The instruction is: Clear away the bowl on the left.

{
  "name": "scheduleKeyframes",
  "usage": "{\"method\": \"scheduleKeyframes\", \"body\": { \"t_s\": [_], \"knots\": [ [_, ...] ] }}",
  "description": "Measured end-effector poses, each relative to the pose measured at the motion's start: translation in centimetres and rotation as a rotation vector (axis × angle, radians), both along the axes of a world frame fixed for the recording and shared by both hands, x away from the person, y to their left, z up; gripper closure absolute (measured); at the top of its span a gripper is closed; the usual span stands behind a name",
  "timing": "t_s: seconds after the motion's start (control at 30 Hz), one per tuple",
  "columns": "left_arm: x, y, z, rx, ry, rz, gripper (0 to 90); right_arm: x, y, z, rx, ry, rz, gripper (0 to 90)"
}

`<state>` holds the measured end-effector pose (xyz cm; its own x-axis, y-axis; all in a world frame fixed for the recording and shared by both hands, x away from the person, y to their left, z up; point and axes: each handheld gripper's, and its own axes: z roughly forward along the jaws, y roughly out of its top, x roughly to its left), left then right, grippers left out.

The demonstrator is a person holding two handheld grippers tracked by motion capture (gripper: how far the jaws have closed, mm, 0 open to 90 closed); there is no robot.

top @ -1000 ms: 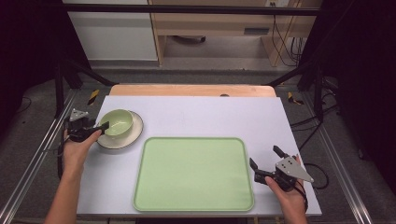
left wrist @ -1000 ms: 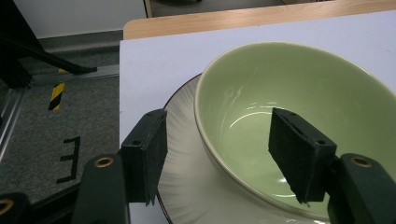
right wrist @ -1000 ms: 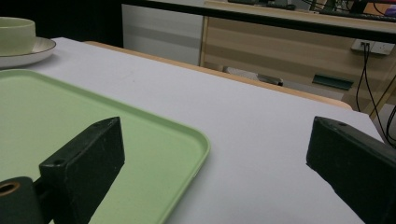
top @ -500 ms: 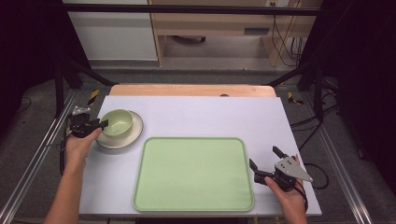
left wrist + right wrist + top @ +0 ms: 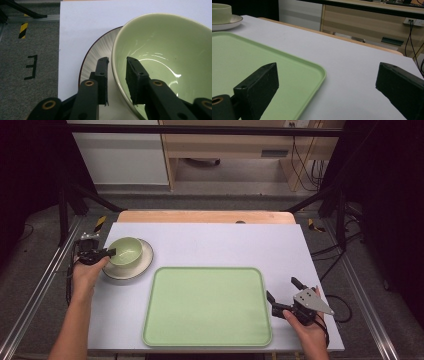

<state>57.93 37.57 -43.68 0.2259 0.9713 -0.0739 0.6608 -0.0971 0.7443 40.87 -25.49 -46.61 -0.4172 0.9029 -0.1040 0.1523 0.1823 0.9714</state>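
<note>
A pale green bowl [image 5: 125,251] [image 5: 162,50] stands on a white plate [image 5: 142,265] [image 5: 100,52] at the table's left side. My left gripper [image 5: 111,252] [image 5: 117,60] straddles the bowl's near-left rim, one jaw outside over the plate, the other inside the bowl. Its jaws have just been closing on the rim, and a thin gap still shows beside the outer jaw. A light green tray [image 5: 207,305] [image 5: 249,57] lies empty at the front centre. My right gripper [image 5: 281,288] [image 5: 327,72] rests open, holding nothing, by the tray's right edge.
The white table top [image 5: 225,240] has bare room behind and to the right of the tray. A metal frame rail [image 5: 45,285] runs along the left side. The bowl [image 5: 220,12] and plate [image 5: 232,21] appear far off in the right gripper view.
My left gripper has shifted slightly toward the bowl and its jaws have narrowed around the rim. The right hand, the tray, the bowl and the plate have stayed put.
</note>
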Motion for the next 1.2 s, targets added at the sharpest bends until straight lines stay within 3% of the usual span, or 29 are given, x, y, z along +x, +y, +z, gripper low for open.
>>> {"method": "scheduleKeyframes", "body": {
  "t_s": [0.47, 0.53, 0.6, 0.7, 1.03, 1.2],
  "knots": [
    [0.5, 0.0, -0.4, -0.003, 0.023, 0.003, 79.4, 0.0, 0.0, -0.1, 0.001, 0.007, 0.003, 5.0],
    [0.5, 0.0, -0.5, -0.013, 0.020, 0.005, 81.2, 0.0, 0.0, 0.0, -0.001, 0.008, 0.002, 5.2],
    [0.4, 0.3, -0.5, -0.068, 0.013, -0.003, 82.4, 0.0, -0.1, -0.1, -0.001, 0.009, 0.003, 5.5],
    [0.2, 0.4, -0.4, -0.098, 0.001, -0.003, 83.2, 0.0, -0.2, 0.0, 0.002, 0.008, 0.001, 5.8],
    [-0.6, 0.5, 0.1, -0.088, -0.019, 0.015, 83.1, 0.0, 0.0, 0.1, 0.004, 0.000, 0.010, 5.9],
    [-1.3, -0.2, 0.7, -0.134, -0.037, 0.000, 83.2, 0.2, -0.2, 0.2, 0.004, -0.005, 0.013, 5.8]
  ]
}}
